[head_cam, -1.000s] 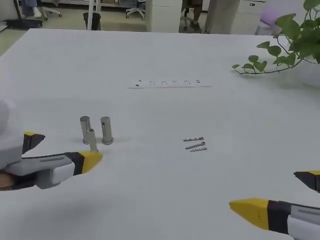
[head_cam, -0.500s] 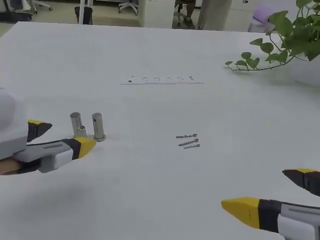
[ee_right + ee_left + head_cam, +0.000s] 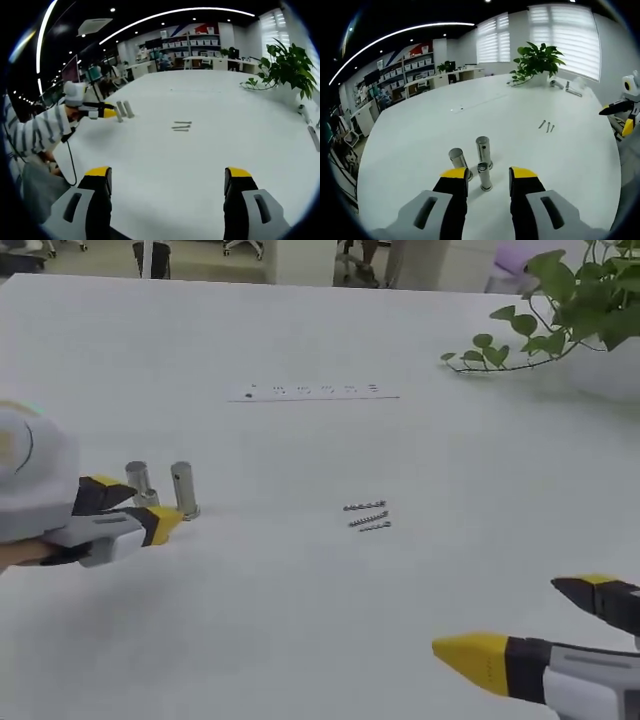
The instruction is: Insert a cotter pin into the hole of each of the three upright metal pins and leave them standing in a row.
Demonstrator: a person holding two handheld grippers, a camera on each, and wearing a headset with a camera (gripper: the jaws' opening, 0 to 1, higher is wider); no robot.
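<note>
Quick risk check. The left gripper (image 3: 140, 507) is at the lower left of the head view, jaws apart, nothing clamped. In the left gripper view the nearest pin (image 3: 484, 176) stands right btw the two yellow tips, low centre of the frame. The other two pins (image 3: 483, 149) stand upright just behind it, close together. No cotter fitted on any of them afaict.

Main worry imo: the three are bunched tight. If the jaws shut a bit off centre, one tip shoves the nearest pin into the ones behind and they go down like dominoes. The left tip sits just beside the left-hand back pin. Can't really tell from here whether it's touching or only near, so a wide approach could clip that one too.

Second thing: the pin is smooth round metal. A shallow pinch near the top prob lets it twist or squirt out, and then its hole faces who knows where.

The right gripper (image 3: 520, 625) hangs at the lower right of the head view, jaws wide apart, empty. It's well apart from the cotter pins (image 3: 365, 517), which lie side by side mid-frame on the table (image 3: 300, 620). They're thin and flat on the surface, so a grab from above likely skids them or lifts two at once.
</note>
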